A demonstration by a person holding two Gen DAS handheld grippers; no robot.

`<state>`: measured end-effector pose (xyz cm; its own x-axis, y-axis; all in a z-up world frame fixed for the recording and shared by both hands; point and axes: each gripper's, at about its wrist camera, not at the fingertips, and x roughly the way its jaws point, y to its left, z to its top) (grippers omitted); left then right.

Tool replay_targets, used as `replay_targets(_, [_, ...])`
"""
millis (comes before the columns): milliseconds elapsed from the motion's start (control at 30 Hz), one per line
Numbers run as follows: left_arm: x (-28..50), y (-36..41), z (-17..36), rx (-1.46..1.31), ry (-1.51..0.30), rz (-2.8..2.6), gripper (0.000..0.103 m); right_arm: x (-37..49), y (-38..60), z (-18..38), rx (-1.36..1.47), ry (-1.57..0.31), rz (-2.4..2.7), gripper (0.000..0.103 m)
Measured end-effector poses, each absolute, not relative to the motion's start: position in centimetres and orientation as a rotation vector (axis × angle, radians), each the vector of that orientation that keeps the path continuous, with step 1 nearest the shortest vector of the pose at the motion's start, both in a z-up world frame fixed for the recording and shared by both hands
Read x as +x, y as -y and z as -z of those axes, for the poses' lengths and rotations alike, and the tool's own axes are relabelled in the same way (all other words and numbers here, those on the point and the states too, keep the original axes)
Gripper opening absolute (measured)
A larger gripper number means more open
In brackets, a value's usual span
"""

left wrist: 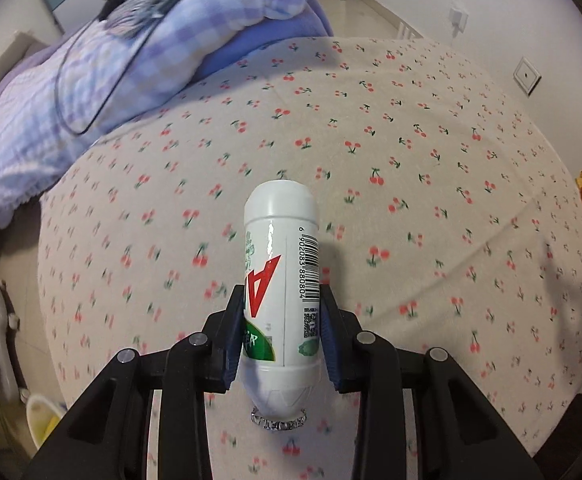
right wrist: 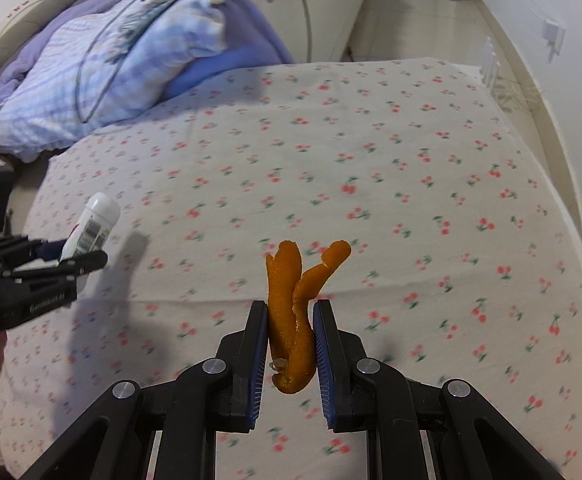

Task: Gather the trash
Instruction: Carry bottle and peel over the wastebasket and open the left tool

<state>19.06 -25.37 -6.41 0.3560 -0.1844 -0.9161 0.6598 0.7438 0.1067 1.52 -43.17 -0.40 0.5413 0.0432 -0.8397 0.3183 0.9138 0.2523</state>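
The left gripper [left wrist: 281, 316] is clamped on one white bottle [left wrist: 281, 264], held above the bed [left wrist: 411, 140] with its foil-rimmed mouth toward the camera. The right gripper [right wrist: 291, 336] is clamped on one curled orange peel [right wrist: 295, 312], also clear of the sheet. One rumpled purple quilt [right wrist: 111, 68] lies heaped at the bed's far left, with a dark cable [right wrist: 87, 80] looped over it. Nothing lies between either gripper and the cherry-print sheet below.

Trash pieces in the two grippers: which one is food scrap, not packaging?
The orange peel, clamped in the right gripper. The left gripper holds a white plastic bottle with a barcode and red lettering.
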Motion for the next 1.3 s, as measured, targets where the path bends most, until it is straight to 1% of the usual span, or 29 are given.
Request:
replay_targets(333, [14.0, 17.7, 3.4, 0.362, -1.073, 0.521, 0.036, 0.8, 38.5, -0.5, 0.434, -0.979, 0.067, 0.020])
replay_targets(533, [12.4, 13.1, 3.0, 0.276, -1.064, 0.491, 0.036, 0.9, 35.4, -0.9, 0.402, -0.977, 0.021, 0.020])
replay_targets(1033, [12.7, 2.9, 2.5, 0.124, -1.066, 0.375, 0.036, 5.0, 26.5, -1.9, 0.298, -0.978, -0.115, 0.020])
replay_targets(1300, [13.8, -3.9, 2.7, 0.035, -1.076, 0.268, 0.036, 7.4, 21.2, -1.2, 0.248, -0.998, -0.188, 0.020])
